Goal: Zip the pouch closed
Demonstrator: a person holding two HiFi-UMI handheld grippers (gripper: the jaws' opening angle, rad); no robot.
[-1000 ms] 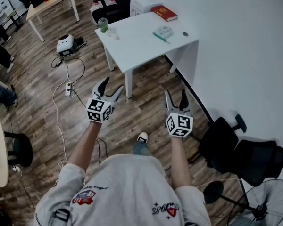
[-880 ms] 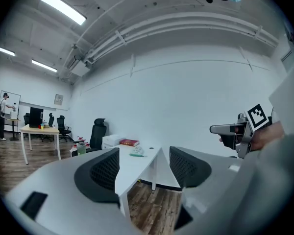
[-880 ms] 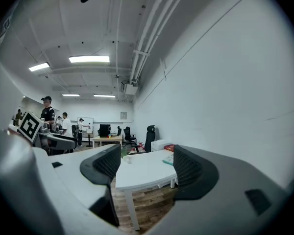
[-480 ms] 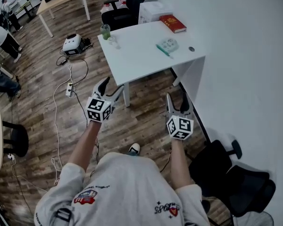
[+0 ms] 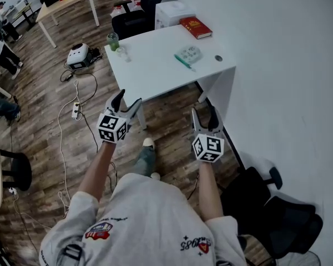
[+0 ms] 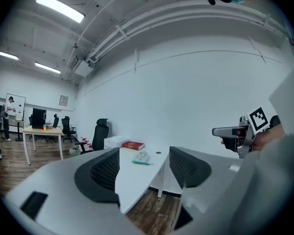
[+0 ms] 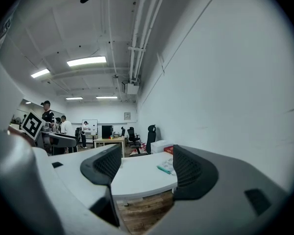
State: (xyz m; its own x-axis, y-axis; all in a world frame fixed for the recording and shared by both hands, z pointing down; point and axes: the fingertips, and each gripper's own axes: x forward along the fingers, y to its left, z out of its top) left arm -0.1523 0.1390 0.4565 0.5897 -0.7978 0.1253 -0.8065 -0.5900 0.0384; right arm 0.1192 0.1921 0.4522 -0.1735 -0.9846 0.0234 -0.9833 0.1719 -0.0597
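We hold both claws up over the wooden floor [image 5: 55, 82], in the middle of the head view, just short of the white surface [image 5: 155, 71]. Our left claw [image 5: 127, 98] has its jaws spread wide with nothing between them. Our right claw [image 5: 203, 111] is equally wide open and empty. The pouch [image 5: 188, 54] lies flat on the surface in the upper middle of the frame, well apart from both claws, with a green strip along its near edge. Above it lies a red book [image 5: 196, 27], beside a white box [image 5: 171, 11]. A green cup [image 5: 112, 40] stands at the surface's left corner.
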